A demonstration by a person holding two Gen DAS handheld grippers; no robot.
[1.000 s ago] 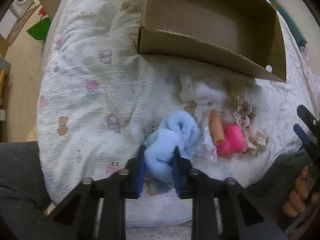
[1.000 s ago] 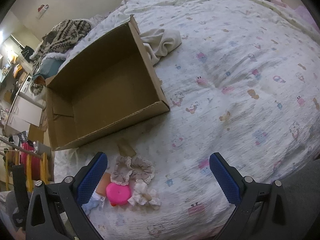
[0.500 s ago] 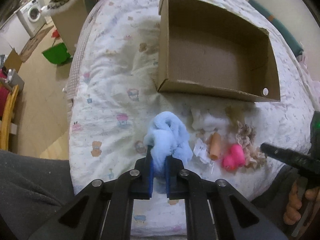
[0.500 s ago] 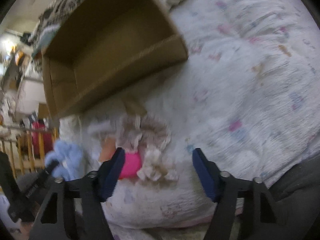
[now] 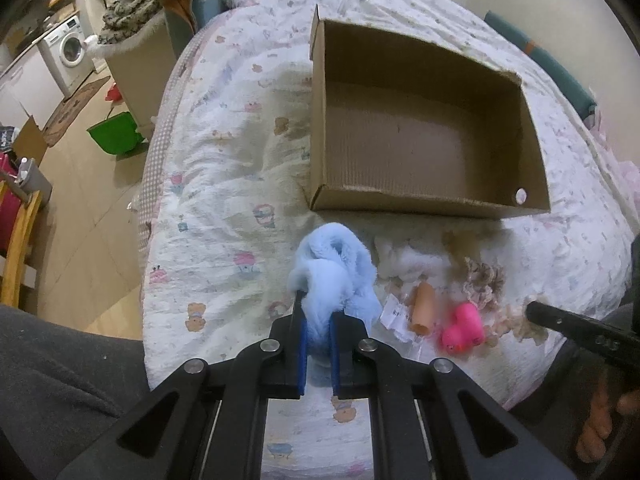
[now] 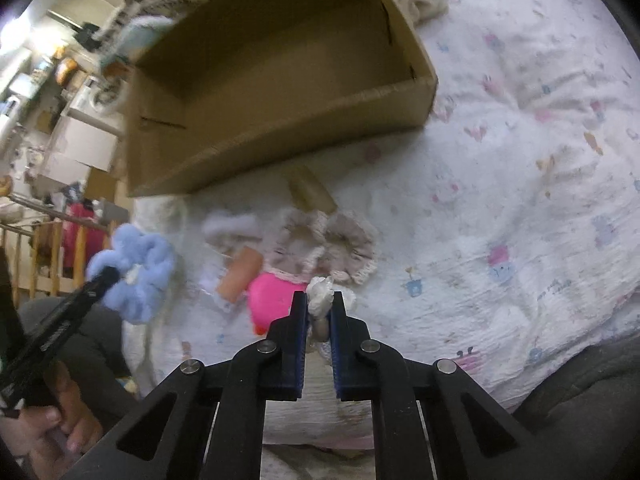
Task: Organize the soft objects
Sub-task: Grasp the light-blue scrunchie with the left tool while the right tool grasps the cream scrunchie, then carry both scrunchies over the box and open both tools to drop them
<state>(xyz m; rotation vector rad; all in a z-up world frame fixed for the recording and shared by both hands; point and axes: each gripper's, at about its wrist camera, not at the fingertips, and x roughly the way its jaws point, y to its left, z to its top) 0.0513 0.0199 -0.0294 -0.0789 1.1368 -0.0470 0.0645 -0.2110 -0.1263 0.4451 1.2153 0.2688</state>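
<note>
Bedding printed with small cartoon figures covers the bed (image 5: 224,208), and an open, empty cardboard box (image 5: 424,136) sits on it toward the far side, with a laundry room visible beyond the bed's left edge. Both pickups look to be in hand at once. The left gripper (image 5: 318,336) has its fingers clenched on a fluffy pale-blue scrunchie (image 5: 332,272), which appears lifted clear of the quilt just short of the box's near wall. The right gripper (image 6: 319,320) is closing on a small cream frilly piece (image 6: 320,294) at the near edge of the bed, and the pads already pinch it (the view there is motion-blurred, so how much fabric they hold I cannot tell).

Left on the quilt between the two are a glossy pink rubber duck (image 5: 464,326), a smooth orange tube (image 5: 423,308) lying on a clear packet, a white fluffy tuft (image 5: 404,258) and a beige lace-edged scrunchie (image 5: 484,284).

Next, I judge, each load needs carrying over the near wall of the box and letting go above its corrugated floor. The plush should drop cleanly; the frill is light and may cling to a pad, and could drag the duck just beside it.
</note>
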